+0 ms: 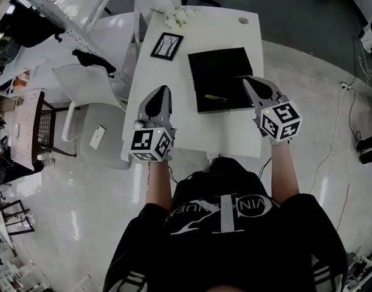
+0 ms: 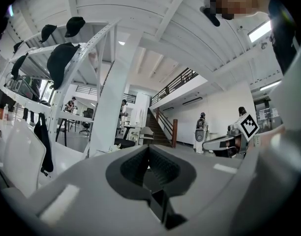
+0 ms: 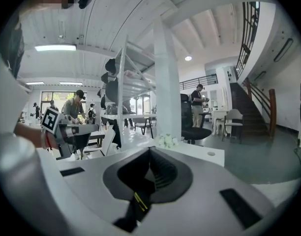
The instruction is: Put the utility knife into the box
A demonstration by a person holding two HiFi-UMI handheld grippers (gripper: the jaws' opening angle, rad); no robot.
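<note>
Both tools are held over the near half of the white table [image 1: 195,143], and the head view does not show whether either one touches it. The left tool [image 1: 163,91] is near the table's left edge. In its own view its jaws [image 2: 148,149] meet at the tips, with only the ribbed hollow behind them and nothing gripped. The right tool [image 1: 247,81] overlaps the near right corner of the black box [image 1: 219,69], hiding that corner. Its jaws [image 3: 150,149] are also closed tip to tip and hold nothing. A short yellow streak shows in the dark slot beneath them, too small and shadowed to identify.

The box lies open and flat in the middle of the table, reaching towards the right edge. The utility knife [image 1: 215,97] rests inside it close to its near side, a thin yellow-green sliver whose blade end cannot be made out. It lies apart from both tools.

At the table's far left stands a black-edged picture frame [image 1: 166,45]. Beyond it, at the far edge, is a clump of white flowers [image 1: 177,17], partly blurred, which also shows past the right tool's jaws [image 3: 166,140].
</note>
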